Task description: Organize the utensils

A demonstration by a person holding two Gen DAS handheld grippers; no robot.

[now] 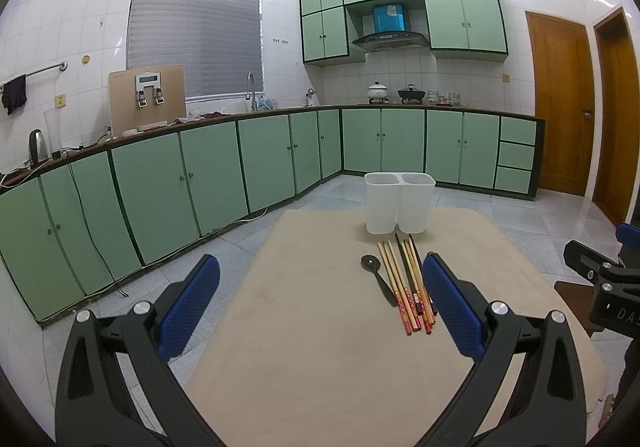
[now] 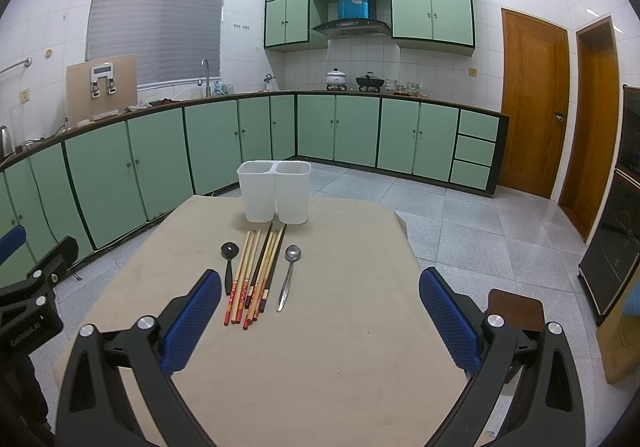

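Observation:
A white two-compartment holder (image 2: 274, 191) stands at the far end of the beige table (image 2: 320, 367); it also shows in the left wrist view (image 1: 399, 202). Several wooden and dark chopsticks (image 2: 256, 273) lie in a bundle in front of it, seen too in the left wrist view (image 1: 404, 283). A black spoon (image 2: 229, 259) lies left of them, also in the left wrist view (image 1: 378, 277). A metal spoon (image 2: 289, 275) lies to their right. My left gripper (image 1: 320, 307) is open and empty, above the table, left of the utensils. My right gripper (image 2: 320, 323) is open and empty, just behind the utensils.
Green cabinets (image 2: 160, 163) line the far walls of the kitchen. The grey tiled floor (image 2: 460, 227) surrounds the table. A brown stool (image 2: 516, 307) stands at the table's right. Wooden doors (image 2: 532, 103) are at the right.

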